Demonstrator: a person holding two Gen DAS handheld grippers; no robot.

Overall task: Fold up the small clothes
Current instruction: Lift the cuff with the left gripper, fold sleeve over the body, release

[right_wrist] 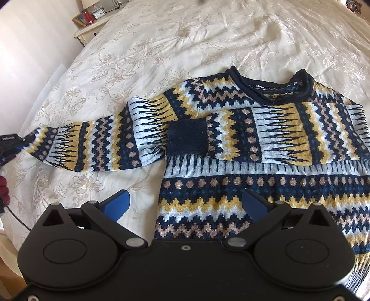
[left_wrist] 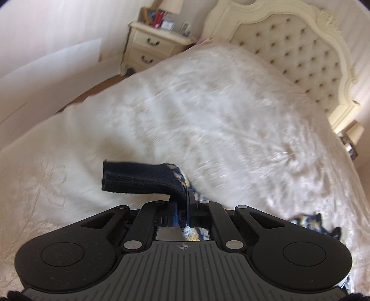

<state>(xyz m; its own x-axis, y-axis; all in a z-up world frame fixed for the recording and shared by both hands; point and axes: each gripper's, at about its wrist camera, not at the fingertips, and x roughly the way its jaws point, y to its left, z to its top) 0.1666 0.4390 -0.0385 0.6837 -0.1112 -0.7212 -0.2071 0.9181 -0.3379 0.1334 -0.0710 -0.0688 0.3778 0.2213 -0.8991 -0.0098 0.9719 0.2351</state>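
Note:
A small knitted sweater with navy, yellow, white and tan zigzag bands lies flat on the bed. Its right sleeve is folded across the chest, navy cuff at the middle. Its left sleeve stretches out to the left. My left gripper is shut on that sleeve's navy cuff and holds it lifted off the bedspread; it also shows at the left edge of the right wrist view. My right gripper is open and empty, hovering over the sweater's lower left edge.
The cream embroidered bedspread covers the whole bed. A tufted cream headboard stands at the back. A bedside table with frames and small items stands at the bed's left side, also in the right wrist view.

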